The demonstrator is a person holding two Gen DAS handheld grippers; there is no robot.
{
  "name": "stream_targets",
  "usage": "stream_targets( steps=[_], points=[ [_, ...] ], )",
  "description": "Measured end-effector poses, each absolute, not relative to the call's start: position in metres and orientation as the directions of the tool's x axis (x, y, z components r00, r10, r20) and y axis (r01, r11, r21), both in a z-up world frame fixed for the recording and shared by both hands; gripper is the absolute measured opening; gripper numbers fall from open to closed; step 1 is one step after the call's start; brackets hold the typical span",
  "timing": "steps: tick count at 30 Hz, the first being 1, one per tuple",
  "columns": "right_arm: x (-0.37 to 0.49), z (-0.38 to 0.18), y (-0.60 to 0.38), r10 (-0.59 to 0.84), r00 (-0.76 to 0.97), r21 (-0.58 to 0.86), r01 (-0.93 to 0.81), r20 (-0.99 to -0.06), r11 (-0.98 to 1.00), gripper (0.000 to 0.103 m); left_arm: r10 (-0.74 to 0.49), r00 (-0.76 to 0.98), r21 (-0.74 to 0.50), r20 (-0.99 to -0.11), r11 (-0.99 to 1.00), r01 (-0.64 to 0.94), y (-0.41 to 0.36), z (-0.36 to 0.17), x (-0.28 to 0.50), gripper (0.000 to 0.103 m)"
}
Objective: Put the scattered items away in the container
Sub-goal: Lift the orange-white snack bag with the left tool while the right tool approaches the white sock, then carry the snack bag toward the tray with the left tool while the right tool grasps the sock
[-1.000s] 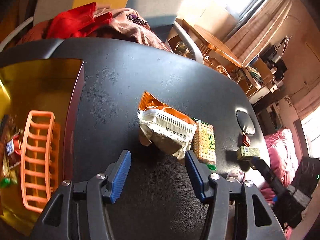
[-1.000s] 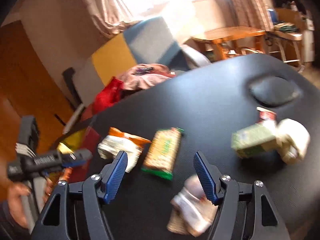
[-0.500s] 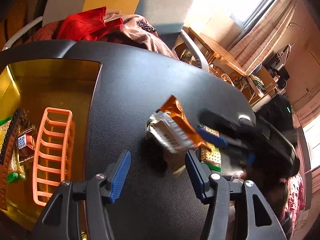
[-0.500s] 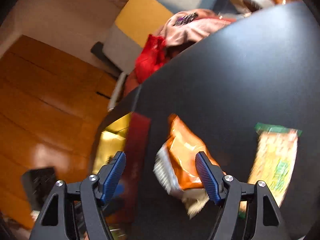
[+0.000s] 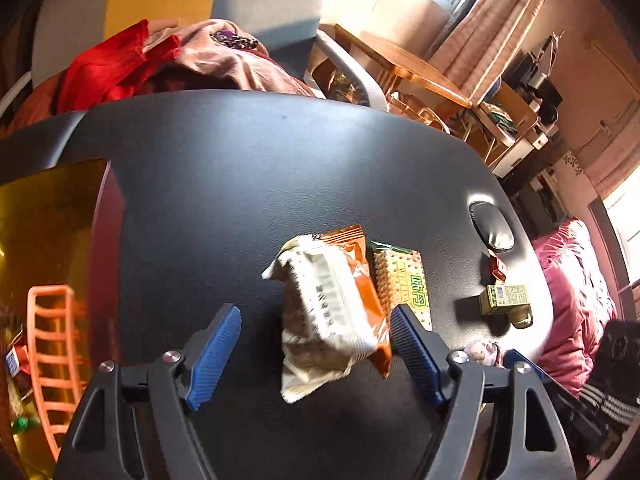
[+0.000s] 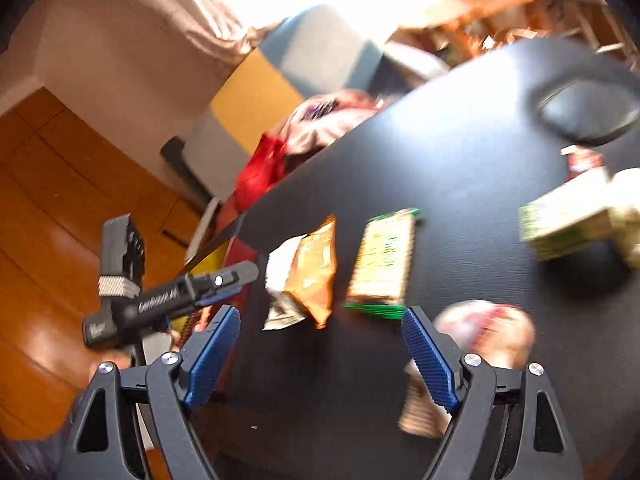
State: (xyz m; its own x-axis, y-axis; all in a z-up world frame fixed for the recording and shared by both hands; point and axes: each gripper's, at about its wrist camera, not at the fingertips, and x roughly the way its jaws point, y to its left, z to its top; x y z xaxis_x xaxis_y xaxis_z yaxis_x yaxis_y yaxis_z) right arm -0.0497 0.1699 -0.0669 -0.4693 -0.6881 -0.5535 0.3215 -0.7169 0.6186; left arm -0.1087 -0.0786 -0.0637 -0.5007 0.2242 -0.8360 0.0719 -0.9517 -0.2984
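Left wrist view: my left gripper (image 5: 316, 354) is opening wide, the orange-and-white snack packet (image 5: 332, 312) lying loose between the fingers, ready for pickup. The gold-lined container (image 5: 52, 216) sits beyond my left finger.

Right wrist view: my right gripper (image 6: 320, 360) is opening on nothing; the cracker pack (image 6: 382, 260) lies ahead, between the fingers.

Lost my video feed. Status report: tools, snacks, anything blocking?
Left tool opening, orange snack packet between its pads, not gripped. Right tool opening, empty. Cracker pack beside the packet. Gold container left, path clear.
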Motion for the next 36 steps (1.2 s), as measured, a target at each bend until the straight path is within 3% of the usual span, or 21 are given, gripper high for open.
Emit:
stream_targets(
  steps=[10, 25, 30, 36],
  points=[
    [-0.036, -0.071, 0.207, -0.559, -0.567, 0.508, 0.266, -0.605, -0.819, 0.085, 0.081, -0.469, -0.106, -0.88, -0.994, 0.028, -0.047, -0.076, -0.125, 0.082],
    [-0.043, -0.099, 0.21, -0.453, -0.574, 0.43, 0.186, -0.682, -0.883, 0.085, 0.139, -0.412, -0.141, -0.9, -0.99, -0.028, -0.02, -0.107, -0.127, 0.085],
    [-0.042, -0.105, 0.209, -0.428, -0.57, 0.425, 0.146, -0.702, -0.893, 0.085, 0.16, -0.458, -0.176, -0.874, -0.984, -0.008, -0.028, -0.103, -0.118, 0.072],
    [-0.05, -0.111, 0.197, -0.396, -0.564, 0.408, 0.111, -0.725, -0.906, 0.082, 0.175, -0.491, -0.206, -0.853, -0.979, 0.008, -0.041, -0.099, -0.105, 0.065]
  ],
)
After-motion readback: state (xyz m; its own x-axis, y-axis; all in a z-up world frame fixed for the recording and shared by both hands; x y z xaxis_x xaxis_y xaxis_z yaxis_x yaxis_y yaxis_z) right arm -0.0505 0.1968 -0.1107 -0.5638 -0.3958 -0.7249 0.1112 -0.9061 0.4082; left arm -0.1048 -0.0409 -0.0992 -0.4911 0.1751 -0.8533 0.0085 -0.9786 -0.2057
